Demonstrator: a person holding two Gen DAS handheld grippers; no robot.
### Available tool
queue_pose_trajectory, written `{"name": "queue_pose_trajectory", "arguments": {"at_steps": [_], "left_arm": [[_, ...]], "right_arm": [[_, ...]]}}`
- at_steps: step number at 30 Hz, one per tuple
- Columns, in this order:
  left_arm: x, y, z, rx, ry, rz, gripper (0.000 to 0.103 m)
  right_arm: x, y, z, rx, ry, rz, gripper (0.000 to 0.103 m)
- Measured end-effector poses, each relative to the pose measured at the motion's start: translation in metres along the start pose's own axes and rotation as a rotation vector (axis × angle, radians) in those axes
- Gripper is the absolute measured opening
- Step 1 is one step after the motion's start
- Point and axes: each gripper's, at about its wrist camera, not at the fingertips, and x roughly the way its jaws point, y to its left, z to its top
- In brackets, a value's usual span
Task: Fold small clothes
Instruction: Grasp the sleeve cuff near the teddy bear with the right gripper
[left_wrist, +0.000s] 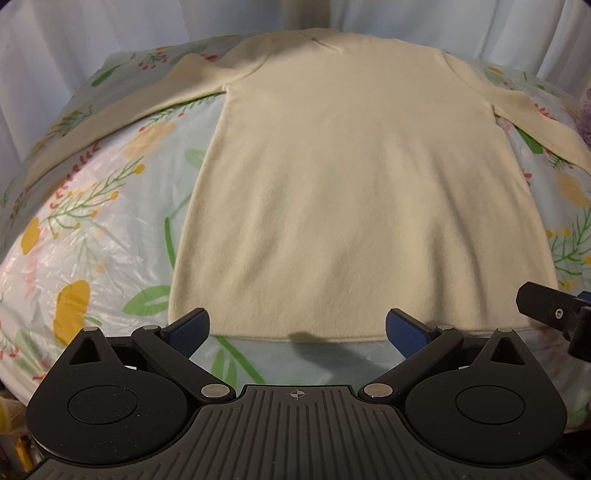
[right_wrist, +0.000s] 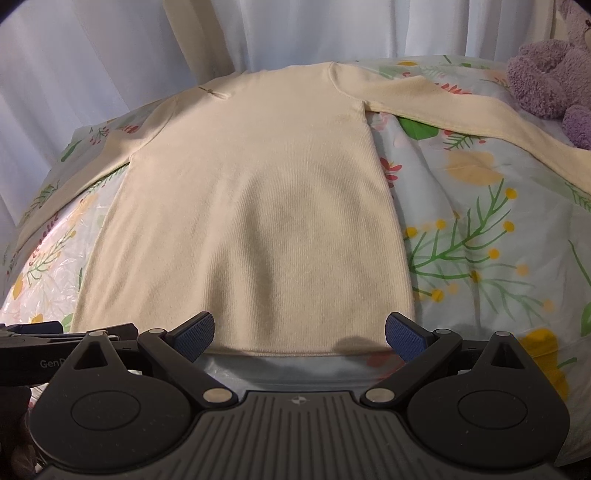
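Observation:
A cream long-sleeved knit sweater (left_wrist: 347, 177) lies flat on a floral tablecloth (left_wrist: 92, 229), hem towards me, both sleeves spread out to the sides. It also shows in the right wrist view (right_wrist: 255, 199). My left gripper (left_wrist: 297, 328) is open and empty, its blue pads just above the hem near the sweater's left half. My right gripper (right_wrist: 299, 330) is open and empty at the hem near the right corner. The right gripper's tip also shows at the right edge of the left wrist view (left_wrist: 554, 310).
The floral tablecloth (right_wrist: 480, 240) has a clear plastic cover. A purple plush toy (right_wrist: 550, 77) sits at the far right, by the right sleeve. White curtains (right_wrist: 110, 55) hang behind the table.

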Motion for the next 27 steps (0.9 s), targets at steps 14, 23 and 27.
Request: {"name": "queue_pose_trajectory", "arguments": {"at_steps": [14, 23, 27], "left_arm": [[0.037, 0.002, 0.056, -0.072, -0.056, -0.097, 0.103], [0.068, 0.005, 0.072, -0.181, -0.031, -0.181, 0.103], [0.077, 0.004, 0.076, -0.206, -0.018, -0.229, 0.103]], "right_arm": [[-0.012, -0.249, 0.06, 0.708, -0.582, -0.054, 0.094], [0.014, -0.365, 0.037, 1.054, -0.612, -0.13, 0.028], [0.02, -0.372, 0.049, 1.066, -0.625, -0.137, 0.027]]}}
